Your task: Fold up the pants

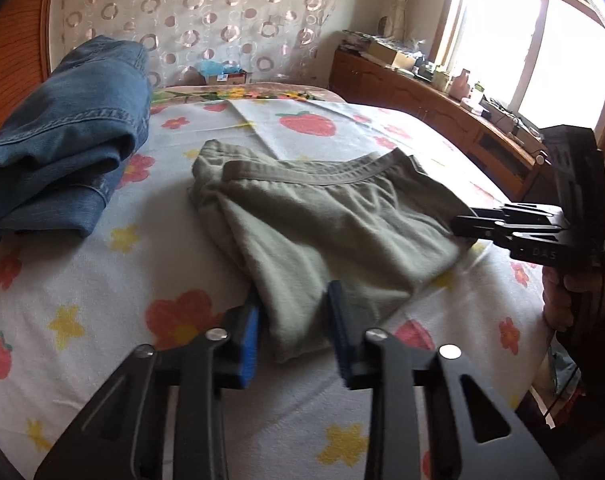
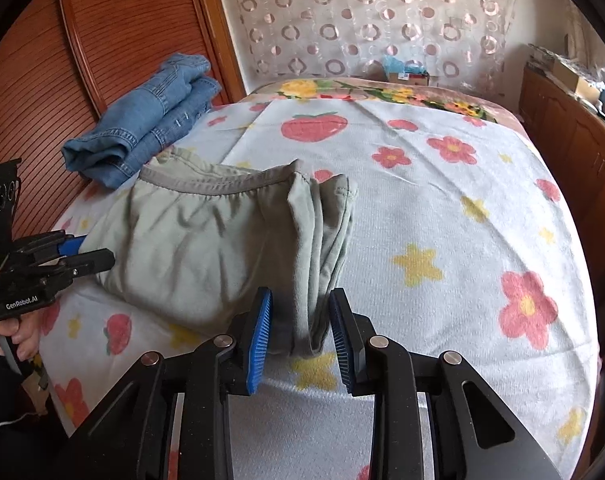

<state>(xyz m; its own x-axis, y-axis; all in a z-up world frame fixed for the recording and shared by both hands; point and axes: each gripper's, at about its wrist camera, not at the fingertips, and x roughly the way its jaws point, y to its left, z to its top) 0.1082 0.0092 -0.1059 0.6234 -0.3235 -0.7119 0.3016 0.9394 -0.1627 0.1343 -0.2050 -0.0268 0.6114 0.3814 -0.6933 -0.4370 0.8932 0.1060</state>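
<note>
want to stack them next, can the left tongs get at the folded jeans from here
Probably yes: the left tongs are open at the green pants, and only bare bedsheet lies between them and the jeans.

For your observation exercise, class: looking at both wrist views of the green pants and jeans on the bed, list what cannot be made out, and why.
- Underside layers of the green pants: both views, covered by the top fold.
- Lower edge of the jeans: left wrist view, cut off at the frame's left edge.
- Items on the wooden cabinet: left wrist view, too small, washed out by window glare.
- Contents of the cardboard box: right wrist view, too small.
</note>
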